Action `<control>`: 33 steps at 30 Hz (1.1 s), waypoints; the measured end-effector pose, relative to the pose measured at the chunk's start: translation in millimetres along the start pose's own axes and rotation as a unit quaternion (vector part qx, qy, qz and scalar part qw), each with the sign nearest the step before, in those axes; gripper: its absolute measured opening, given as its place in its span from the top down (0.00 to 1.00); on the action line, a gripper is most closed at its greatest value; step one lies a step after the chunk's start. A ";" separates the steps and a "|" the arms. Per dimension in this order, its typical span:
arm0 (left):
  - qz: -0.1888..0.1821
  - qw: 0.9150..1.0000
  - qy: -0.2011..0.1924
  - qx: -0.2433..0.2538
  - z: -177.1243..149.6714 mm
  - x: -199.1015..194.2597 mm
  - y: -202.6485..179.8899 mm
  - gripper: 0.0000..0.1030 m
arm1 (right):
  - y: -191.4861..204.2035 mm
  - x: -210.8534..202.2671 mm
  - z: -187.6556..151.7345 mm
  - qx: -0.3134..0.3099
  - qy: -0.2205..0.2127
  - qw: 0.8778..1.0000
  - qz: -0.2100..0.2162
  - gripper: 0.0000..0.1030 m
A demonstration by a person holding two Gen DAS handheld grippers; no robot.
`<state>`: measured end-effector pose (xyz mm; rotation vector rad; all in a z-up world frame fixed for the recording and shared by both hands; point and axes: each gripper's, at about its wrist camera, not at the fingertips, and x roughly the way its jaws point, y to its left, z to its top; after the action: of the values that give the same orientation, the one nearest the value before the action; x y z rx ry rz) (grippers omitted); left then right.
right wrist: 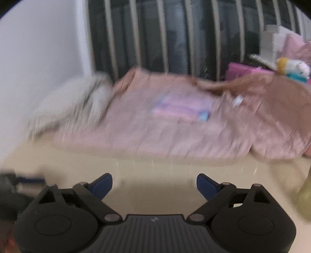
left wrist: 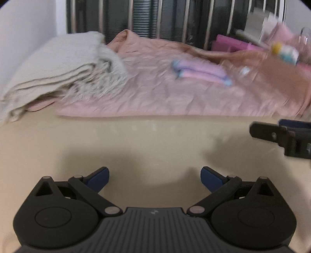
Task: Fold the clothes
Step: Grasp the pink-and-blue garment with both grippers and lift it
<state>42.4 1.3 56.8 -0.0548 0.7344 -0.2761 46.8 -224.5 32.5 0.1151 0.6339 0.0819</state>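
Note:
A wrinkled pink cloth lies spread across the far half of the beige table; it also shows, blurred, in the right wrist view. A small folded pink and lilac garment with blue trim rests on it, also in the right wrist view. A folded cream fringed blanket lies at the far left. My left gripper is open and empty above bare table. My right gripper is open and empty too; it shows at the right edge of the left wrist view.
A dark window with metal bars runs behind the table. Pink boxes, a white box and a small plush toy crowd the far right corner. A white wall stands at left. A blurred greenish object sits at right.

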 end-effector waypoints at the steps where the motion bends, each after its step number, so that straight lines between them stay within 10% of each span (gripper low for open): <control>1: -0.018 1.000 -0.013 -0.022 17.5 -0.8 2.4 0.00 | -9.6 9.9 14.9 0.013 -0.001 1.000 -0.001 0.08; 9: -0.079 0.984 0.006 -0.161 151.4 106.3 11.1 0.01 | -89.4 102.6 125.7 0.126 0.019 0.992 -0.007 0.20; 13: -0.120 0.956 0.078 -0.258 176.8 192.2 9.0 0.15 | -127.9 150.5 136.0 0.200 0.068 0.977 0.015 0.36; 17: -0.125 0.951 0.093 -0.267 178.5 231.3 -2.6 0.22 | -144.8 170.5 137.3 0.231 0.080 0.969 0.024 0.46; 21: -0.153 0.940 0.100 -0.288 177.3 244.5 -0.2 0.62 | -145.2 173.5 140.1 0.237 0.082 0.967 0.041 0.65; 24: -0.154 0.947 0.088 -0.269 181.6 246.3 -2.1 0.92 | -136.9 157.4 147.9 0.221 0.048 0.973 0.052 0.94; 33: -0.178 0.953 0.018 -0.246 196.6 194.5 -2.7 0.99 | -111.9 108.9 171.4 0.171 -0.051 0.980 0.084 0.97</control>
<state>310.8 -62.6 76.0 -0.6633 0.8140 -0.4332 240.8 -337.2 90.9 0.5033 0.5293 0.1280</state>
